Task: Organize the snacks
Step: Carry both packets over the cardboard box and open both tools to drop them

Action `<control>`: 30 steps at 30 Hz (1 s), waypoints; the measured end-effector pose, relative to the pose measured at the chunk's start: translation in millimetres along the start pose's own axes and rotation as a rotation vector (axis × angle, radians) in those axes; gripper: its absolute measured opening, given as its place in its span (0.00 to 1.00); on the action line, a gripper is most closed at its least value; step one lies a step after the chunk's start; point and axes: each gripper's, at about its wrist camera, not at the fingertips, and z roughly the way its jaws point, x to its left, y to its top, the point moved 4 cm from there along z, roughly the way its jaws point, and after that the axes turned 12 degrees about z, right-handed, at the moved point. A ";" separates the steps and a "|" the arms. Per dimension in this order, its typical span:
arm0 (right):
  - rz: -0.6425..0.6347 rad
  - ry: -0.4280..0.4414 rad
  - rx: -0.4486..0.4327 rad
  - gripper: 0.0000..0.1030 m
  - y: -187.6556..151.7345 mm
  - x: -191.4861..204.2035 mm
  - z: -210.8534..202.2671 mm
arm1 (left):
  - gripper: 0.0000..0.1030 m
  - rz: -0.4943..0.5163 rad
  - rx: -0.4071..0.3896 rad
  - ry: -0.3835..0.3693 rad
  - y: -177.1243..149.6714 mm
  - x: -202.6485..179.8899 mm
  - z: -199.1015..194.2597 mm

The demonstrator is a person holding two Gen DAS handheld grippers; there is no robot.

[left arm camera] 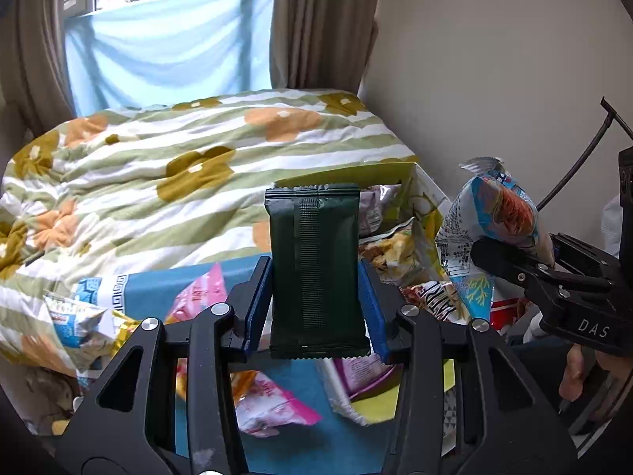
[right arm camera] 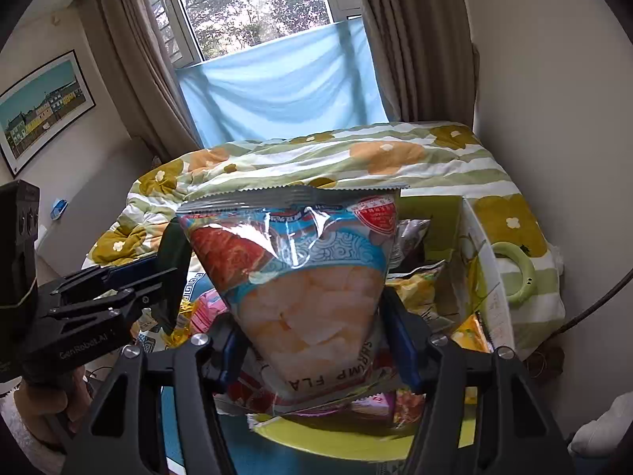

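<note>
My left gripper [left arm camera: 316, 297] is shut on a dark green snack packet [left arm camera: 314, 261], held upright above the snack pile. My right gripper [right arm camera: 316, 340] is shut on a blue shrimp-flavour chip bag [right arm camera: 300, 277], held upside down above the yellow-green box [right arm camera: 336, 441]. The chip bag also shows in the left wrist view [left arm camera: 490, 221], with the right gripper [left arm camera: 510, 257] to the right of my left gripper. The left gripper [right arm camera: 158, 273] and the green packet [right arm camera: 174, 261] show at the left of the right wrist view.
A yellow-green cardboard box [left arm camera: 419, 182] holds several snack bags. A blue mat [left arm camera: 158, 293] carries pink packets [left arm camera: 198, 293] and other loose snacks. A flowered quilt [left arm camera: 178, 158] covers the bed behind. A wall [left arm camera: 494, 79] stands at the right. A green ring [right arm camera: 518, 273] lies on the quilt.
</note>
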 end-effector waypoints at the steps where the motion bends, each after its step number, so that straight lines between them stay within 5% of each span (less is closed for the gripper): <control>1: 0.006 0.000 -0.001 0.56 4.9 -10.5 -0.5 | 0.38 -0.004 0.013 -0.004 5.3 -8.6 11.7; 11: 0.039 0.027 0.074 0.56 30.3 -83.8 23.0 | 0.41 -0.083 0.179 0.034 12.9 -40.6 114.3; 13: 0.042 0.038 0.094 0.56 31.6 -89.3 29.3 | 0.61 -0.101 0.197 0.051 9.5 -39.6 122.3; 14: 0.043 0.043 0.102 0.56 32.1 -91.5 31.9 | 0.88 -0.105 0.202 0.070 7.6 -37.1 123.9; 15: 0.044 0.049 0.109 0.56 32.5 -93.2 34.3 | 1.00 -0.109 0.195 0.095 5.6 -33.5 122.5; 30: 0.028 0.104 0.176 0.57 43.1 -67.1 59.9 | 1.00 -0.144 0.165 0.153 -15.9 11.4 57.6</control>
